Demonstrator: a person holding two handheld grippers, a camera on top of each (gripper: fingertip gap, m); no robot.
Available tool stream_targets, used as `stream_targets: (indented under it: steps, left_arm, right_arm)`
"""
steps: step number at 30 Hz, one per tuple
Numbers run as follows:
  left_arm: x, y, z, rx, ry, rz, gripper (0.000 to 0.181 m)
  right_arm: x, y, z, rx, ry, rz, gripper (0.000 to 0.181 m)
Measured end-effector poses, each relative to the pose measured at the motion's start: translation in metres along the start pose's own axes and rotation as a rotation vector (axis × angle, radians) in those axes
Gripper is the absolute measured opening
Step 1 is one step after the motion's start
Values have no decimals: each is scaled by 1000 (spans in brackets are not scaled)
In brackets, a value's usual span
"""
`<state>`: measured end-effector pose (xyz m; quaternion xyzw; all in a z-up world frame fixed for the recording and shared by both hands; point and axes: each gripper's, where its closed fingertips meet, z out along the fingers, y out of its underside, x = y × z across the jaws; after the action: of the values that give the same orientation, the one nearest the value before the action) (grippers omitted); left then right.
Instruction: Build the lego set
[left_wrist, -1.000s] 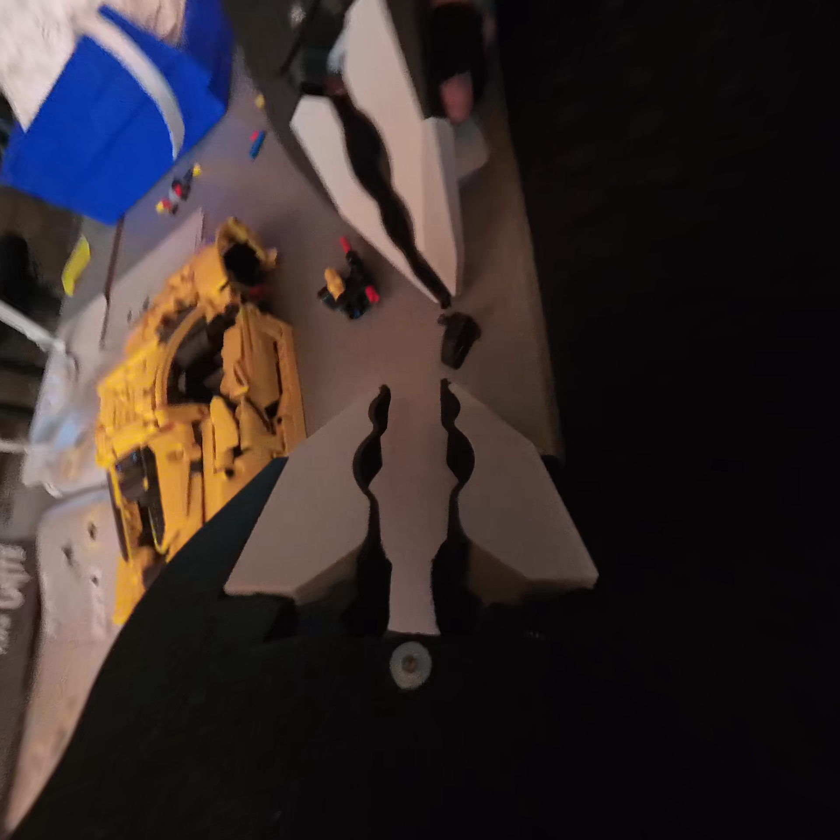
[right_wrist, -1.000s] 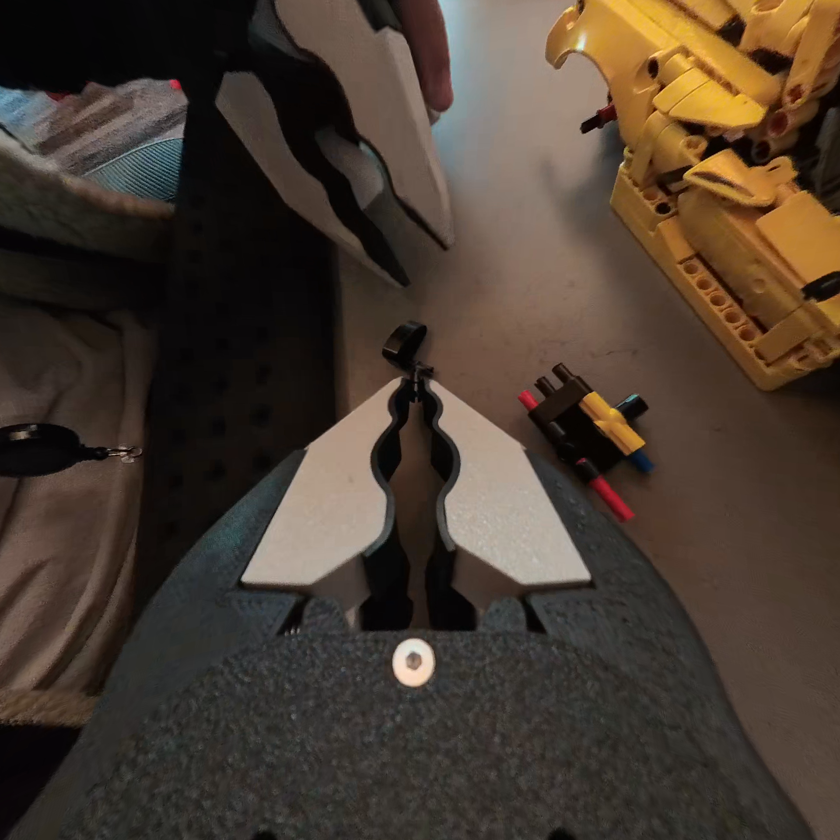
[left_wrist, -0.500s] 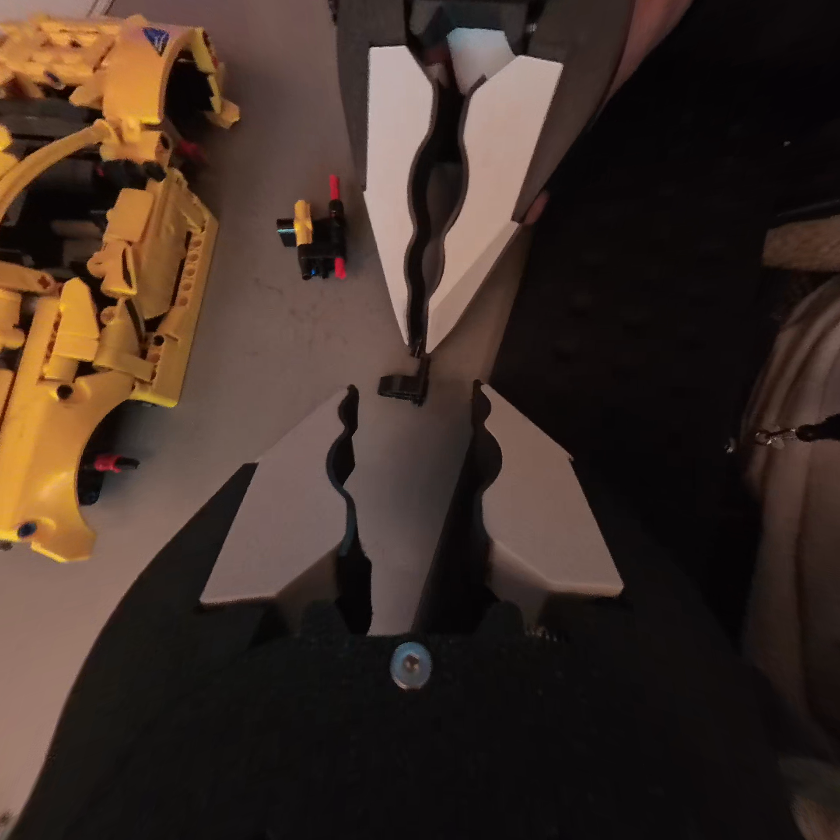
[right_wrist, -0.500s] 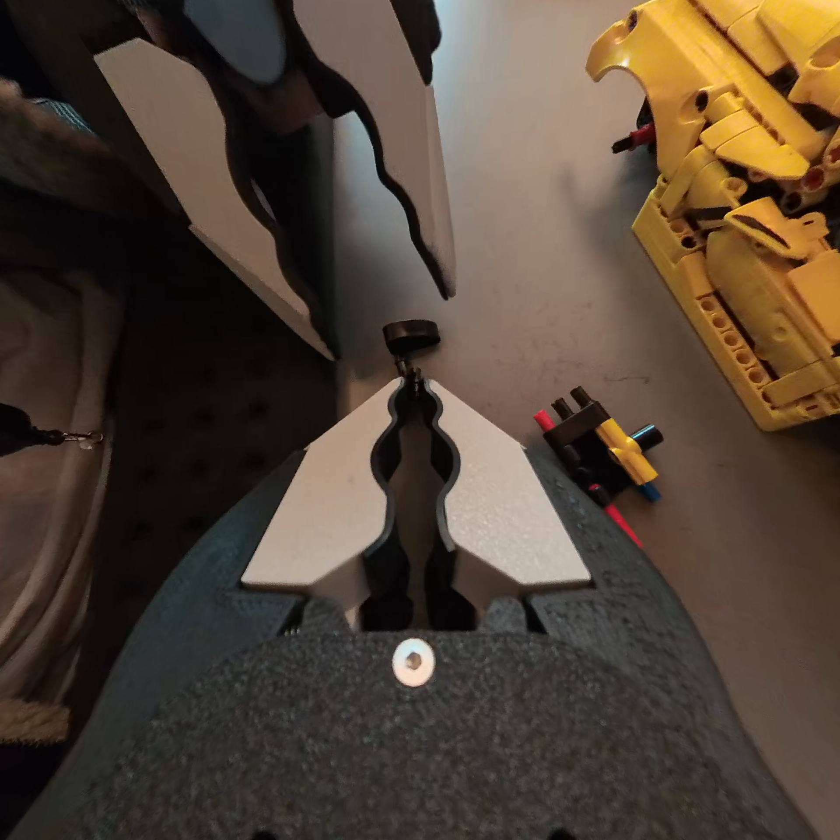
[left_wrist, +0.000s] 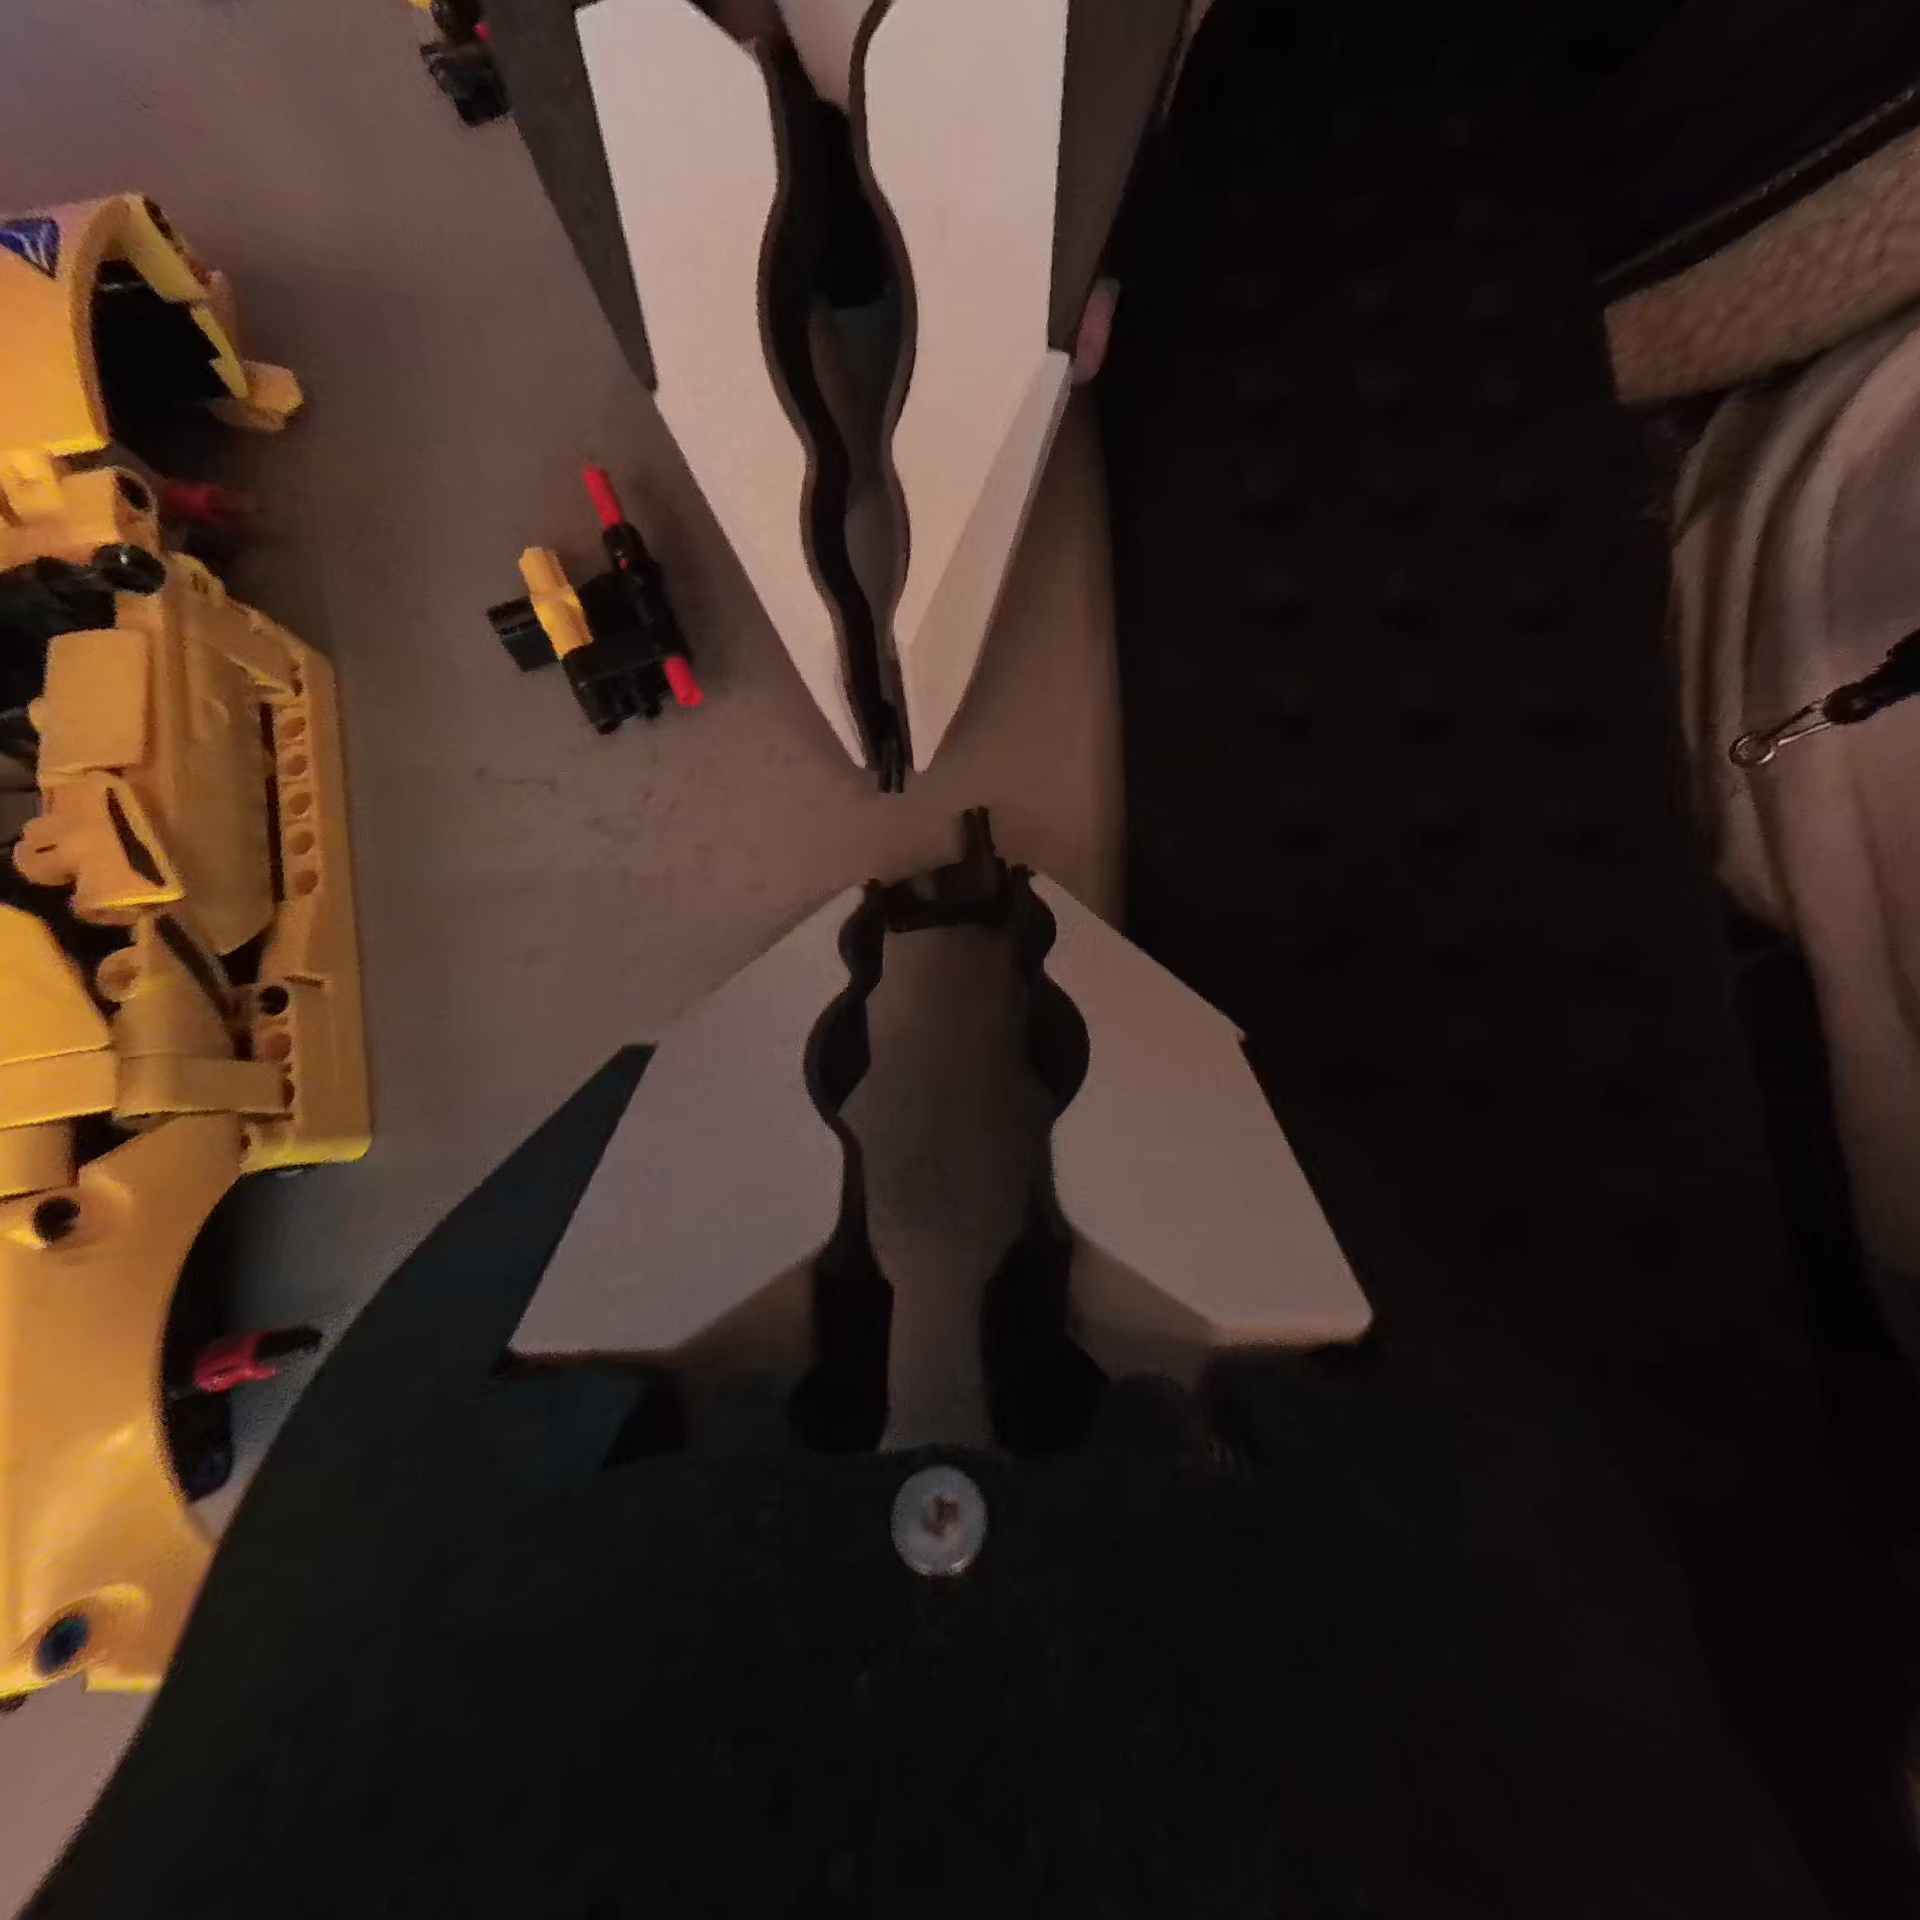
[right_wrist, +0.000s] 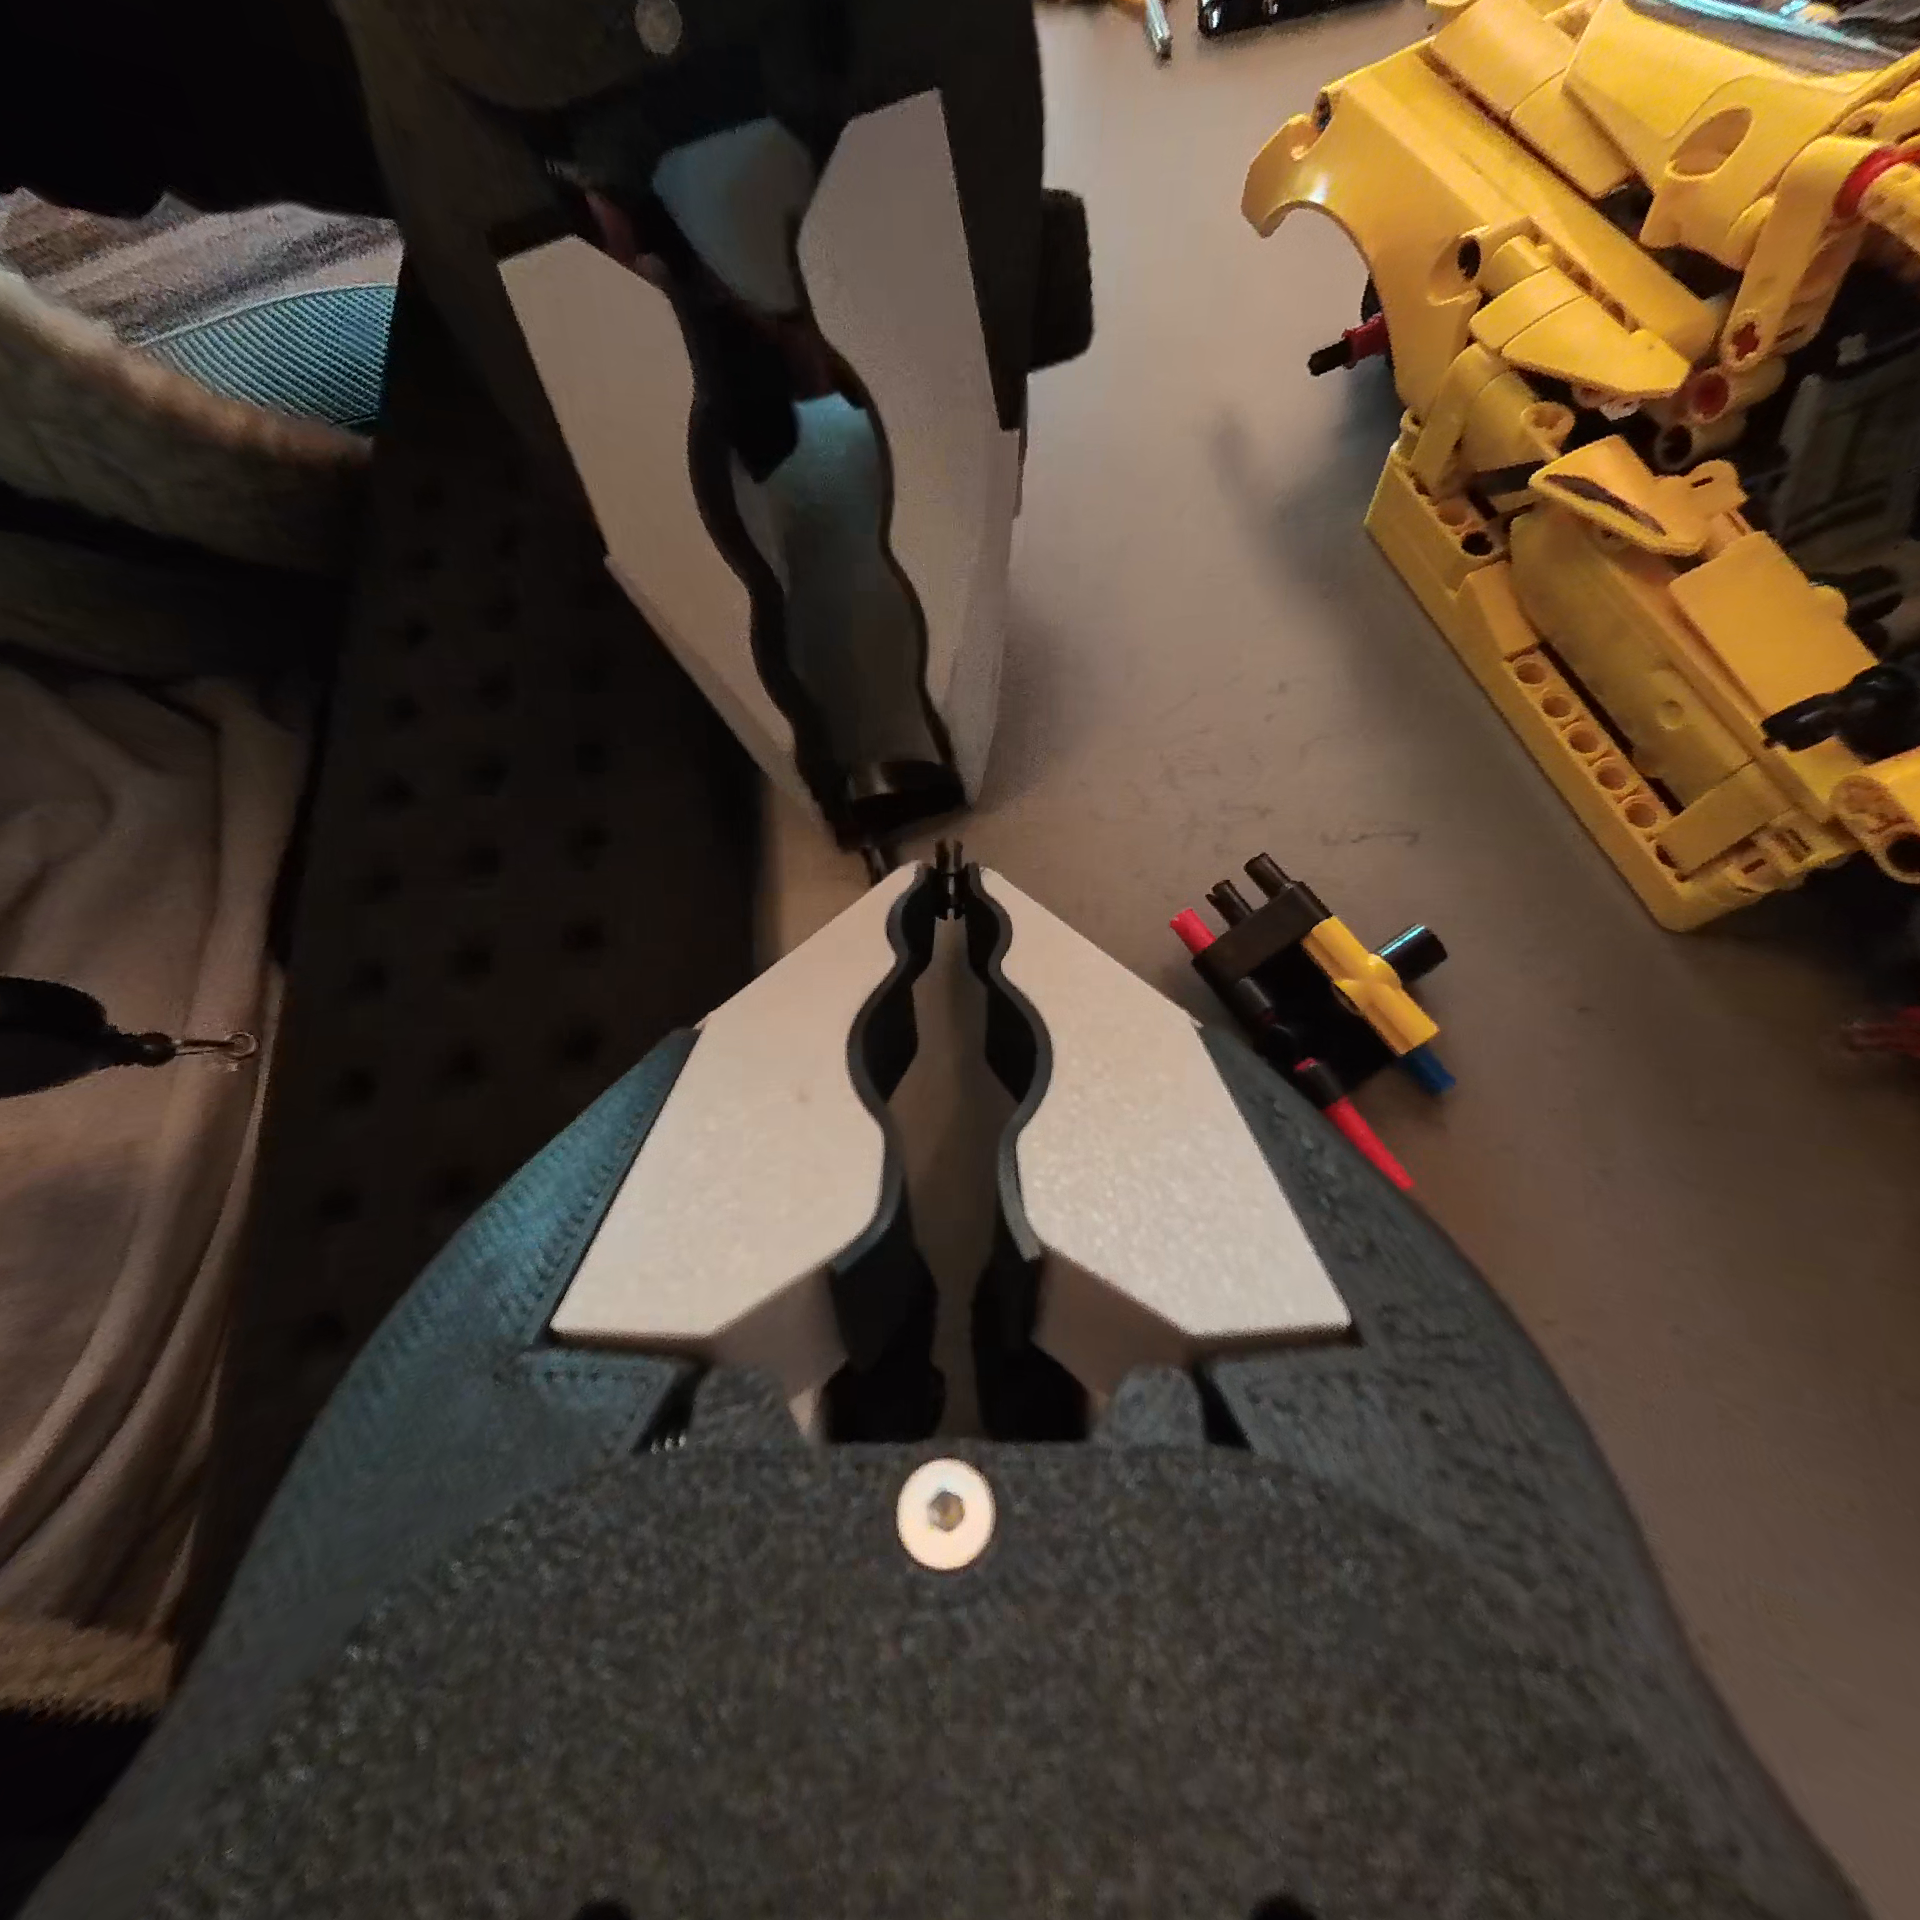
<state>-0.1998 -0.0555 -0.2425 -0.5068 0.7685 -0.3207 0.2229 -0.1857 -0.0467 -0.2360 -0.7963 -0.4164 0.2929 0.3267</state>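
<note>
Joining two small parts seems the step in hand. Left gripper (left_wrist: 951, 894) has its jaws partly closed across a small black plastic connector piece (left_wrist: 956, 899); right gripper (right_wrist: 948, 883) has its jaws nearly closed on a thin black pin (right_wrist: 948, 878), tip to tip above the grey tabletop (right_wrist: 1195, 623). Next comes careful alignment, then a straight push.

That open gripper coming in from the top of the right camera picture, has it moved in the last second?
Yes. The left gripper came down toward the right gripper, closing on a small black piece, while the multicoloured subassembly stayed put.

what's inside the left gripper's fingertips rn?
A small black lego piece, clamped at the left gripper tips, its peg poking forward. How far it extends between the fingers is covered.
</note>
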Motion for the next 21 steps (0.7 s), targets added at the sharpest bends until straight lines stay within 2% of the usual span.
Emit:
stream_targets:
  steps: [5, 7, 10, 15, 21]
  left_arm:
    - [-11, -6, 0, 49, -169, 256, 23]
    - [-13, -10, 0, 106, -192, 259, 24]
    - [-15, -18, -5, 143, -231, 315, 24]
    - [-6, -19, 1, 123, -261, 448, 23]
    - [-7, -16, 6, 61, -279, 474, 24]
  right_arm:
    - [-1, -6, -11, 12, 58, -105, 4]
    - [-7, -10, -15, 14, 20, -66, 4]
    - [1, -5, -11, -25, 30, -7, 4]
    - [-2, 3, -5, -73, -45, 81, 4]
    - [-9, 5, -2, -148, -138, 105, 4]
